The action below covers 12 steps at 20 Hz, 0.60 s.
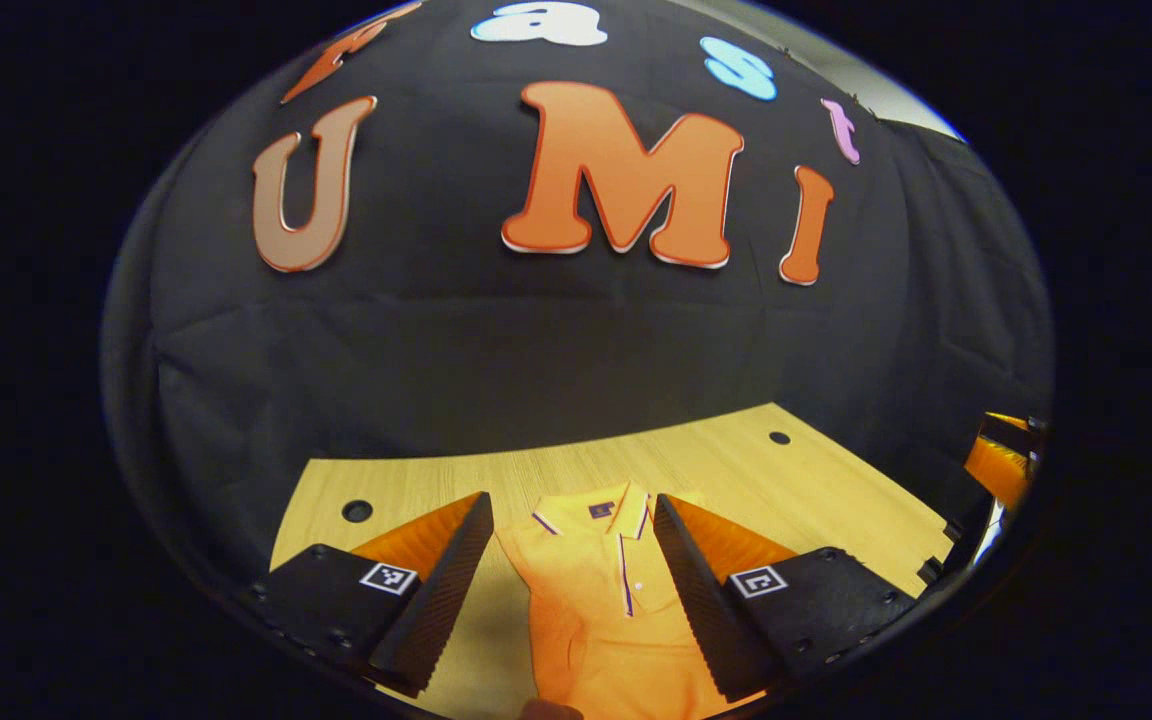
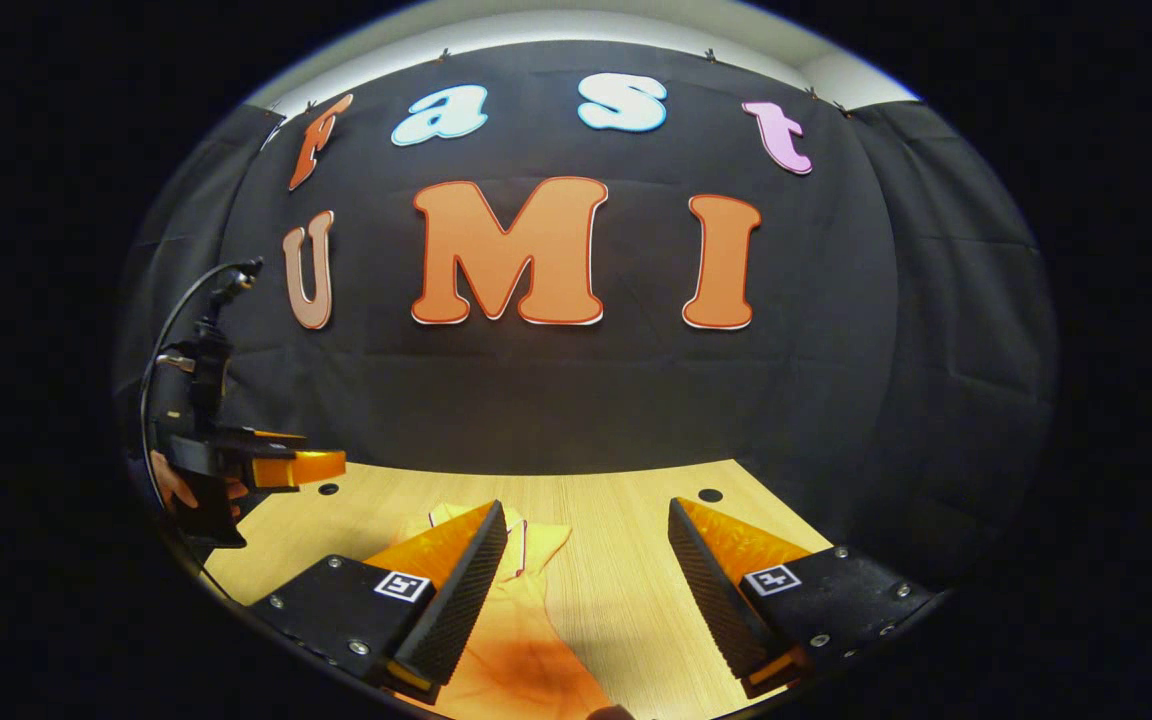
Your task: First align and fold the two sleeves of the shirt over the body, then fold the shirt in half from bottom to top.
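Starting at the left gripper point(image 1: 573, 580): its two fingers stand wide apart and hold nothing. Directly between them, just below and ahead, lies the orange polo shirt point(image 1: 601, 620) flat on the wooden table point(image 1: 836, 490). The collar point(image 1: 601, 510) points away from the gripper toward the booth wall, so the shirt's long axis runs straight along the gripper's line of sight, hem nearest, collar farthest. One short sleeve point(image 1: 521, 545) spreads toward the left finger's side; the other is hidden behind the right finger.

The right gripper point(image 2: 586, 580) is likewise spread wide with nothing in its grasp. From it, the shirt lies off to its left, partly under its left finger: a sleeve edge and shoulder point(image 2: 536, 545) reach just past that finger, and the body cloth point(image 2: 521, 660) runs down beneath it. Bare tabletop sits between its fingers. Farther left in the right gripper view the other gripper hovers above the table edge, held by a hand.

Judging from this, neither sleeve looks folded yet, though the near part of the shirt is cut off, so that's uncertain. The left gripper sits centred over the body; the right one is the nearer to that side's sleeve.
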Each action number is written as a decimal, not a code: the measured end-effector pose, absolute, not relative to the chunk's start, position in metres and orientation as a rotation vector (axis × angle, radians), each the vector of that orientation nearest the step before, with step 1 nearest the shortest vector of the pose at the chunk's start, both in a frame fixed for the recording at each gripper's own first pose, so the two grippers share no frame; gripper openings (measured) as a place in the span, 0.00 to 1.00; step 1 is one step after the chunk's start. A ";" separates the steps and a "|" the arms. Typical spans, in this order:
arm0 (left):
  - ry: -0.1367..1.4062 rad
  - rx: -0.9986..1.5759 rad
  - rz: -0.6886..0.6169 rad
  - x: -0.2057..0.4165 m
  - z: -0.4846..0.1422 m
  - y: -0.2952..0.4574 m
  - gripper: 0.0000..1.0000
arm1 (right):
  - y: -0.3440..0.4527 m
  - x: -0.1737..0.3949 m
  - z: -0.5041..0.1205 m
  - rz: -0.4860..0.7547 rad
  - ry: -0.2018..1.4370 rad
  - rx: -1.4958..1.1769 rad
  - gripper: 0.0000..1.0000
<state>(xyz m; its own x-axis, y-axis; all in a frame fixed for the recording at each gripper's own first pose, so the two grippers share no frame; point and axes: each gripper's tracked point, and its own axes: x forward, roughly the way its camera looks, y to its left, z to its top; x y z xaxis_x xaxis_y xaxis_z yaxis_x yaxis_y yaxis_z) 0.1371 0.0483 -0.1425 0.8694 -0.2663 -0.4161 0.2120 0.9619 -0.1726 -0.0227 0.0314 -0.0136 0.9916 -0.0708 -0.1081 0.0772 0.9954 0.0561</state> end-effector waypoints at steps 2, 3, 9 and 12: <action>0.363 -0.113 -0.220 0.124 -0.117 0.058 0.97 | 0.039 -0.028 -0.008 -0.044 0.079 0.055 0.98; 0.330 -0.104 -0.198 0.114 -0.105 0.064 0.97 | 0.040 -0.029 -0.004 -0.029 0.064 0.048 0.98; 0.177 -0.122 -0.069 0.044 -0.062 0.075 0.97 | 0.036 -0.055 0.008 0.064 -0.010 0.015 0.98; 0.086 -0.111 -0.011 0.004 -0.039 0.074 0.97 | 0.029 -0.074 0.006 0.094 -0.024 0.020 0.98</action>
